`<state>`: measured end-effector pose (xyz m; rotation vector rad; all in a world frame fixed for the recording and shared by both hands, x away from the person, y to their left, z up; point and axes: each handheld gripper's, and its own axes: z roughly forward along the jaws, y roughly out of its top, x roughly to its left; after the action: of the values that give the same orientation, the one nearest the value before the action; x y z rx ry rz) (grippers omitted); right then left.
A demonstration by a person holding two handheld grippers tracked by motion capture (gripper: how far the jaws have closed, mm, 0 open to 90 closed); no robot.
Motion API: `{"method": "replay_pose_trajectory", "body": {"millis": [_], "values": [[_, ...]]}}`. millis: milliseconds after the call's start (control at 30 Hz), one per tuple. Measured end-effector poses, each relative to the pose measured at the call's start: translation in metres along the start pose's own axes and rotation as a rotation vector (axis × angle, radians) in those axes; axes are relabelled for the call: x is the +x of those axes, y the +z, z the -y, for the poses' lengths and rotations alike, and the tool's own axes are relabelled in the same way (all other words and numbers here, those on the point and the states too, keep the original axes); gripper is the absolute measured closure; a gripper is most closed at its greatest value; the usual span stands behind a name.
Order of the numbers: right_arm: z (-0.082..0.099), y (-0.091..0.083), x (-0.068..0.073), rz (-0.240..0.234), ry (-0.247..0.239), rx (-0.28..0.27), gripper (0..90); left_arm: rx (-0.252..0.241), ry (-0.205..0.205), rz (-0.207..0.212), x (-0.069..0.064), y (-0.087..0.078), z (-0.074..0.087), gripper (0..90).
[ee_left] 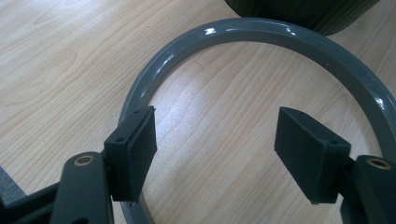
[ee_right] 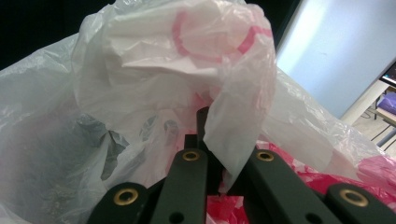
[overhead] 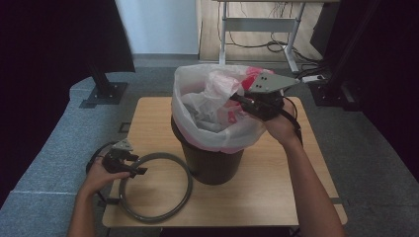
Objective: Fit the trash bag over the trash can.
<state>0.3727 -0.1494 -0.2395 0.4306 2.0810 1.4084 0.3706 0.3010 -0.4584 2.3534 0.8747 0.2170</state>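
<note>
A dark bin (overhead: 213,165) stands mid-table, lined with a white and pink plastic bag (overhead: 197,106) that drapes over its rim. My right gripper (overhead: 238,98) reaches over the bin's far right rim and is shut on a bunched fold of the bag (ee_right: 187,60), which rises between its jaws (ee_right: 215,154). A grey plastic ring (overhead: 189,183) lies flat on the table left of the bin. My left gripper (overhead: 129,165) rests at the ring's left side. Its jaws (ee_left: 217,140) stand open just above the ring (ee_left: 261,30), one pad (ee_left: 135,149) over the ring's arc.
The wooden table (overhead: 276,192) is small, with edges close on all sides. Black stand bases (overhead: 104,91) sit on the grey floor behind it at the left and at the right (overhead: 330,91). A desk frame (overhead: 257,24) with cables stands farther back.
</note>
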Motion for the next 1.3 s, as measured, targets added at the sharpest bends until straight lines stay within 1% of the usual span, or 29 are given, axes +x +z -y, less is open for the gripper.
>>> {"method": "replay_pose_trajectory", "body": {"millis": [333, 567, 733, 967, 1067, 1300], "values": [[0.002, 0.017, 0.007, -0.026, -0.01, 0.027, 87.8, 0.003, -0.002, -0.003, 0.001, 0.001, 0.001, 30.0], [0.006, 0.027, 0.01, -0.032, -0.009, 0.053, 87.8, 0.005, -0.003, -0.003, 0.0, 0.001, 0.001, 30.0], [0.01, 0.034, 0.013, -0.039, -0.018, 0.075, 87.8, 0.007, -0.002, -0.003, 0.001, 0.001, 0.001, 30.0], [0.018, 0.038, 0.014, -0.047, -0.011, 0.096, 87.8, 0.012, -0.005, -0.002, 0.001, 0.002, 0.002, 30.0], [0.019, 0.038, 0.013, -0.056, -0.005, 0.095, 87.8, 0.014, -0.005, -0.002, 0.001, 0.002, 0.002, 30.0], [0.018, 0.039, 0.016, -0.064, -0.01, 0.094, 87.8, 0.019, -0.002, -0.002, 0.0, 0.003, 0.002, 29.9]]}}
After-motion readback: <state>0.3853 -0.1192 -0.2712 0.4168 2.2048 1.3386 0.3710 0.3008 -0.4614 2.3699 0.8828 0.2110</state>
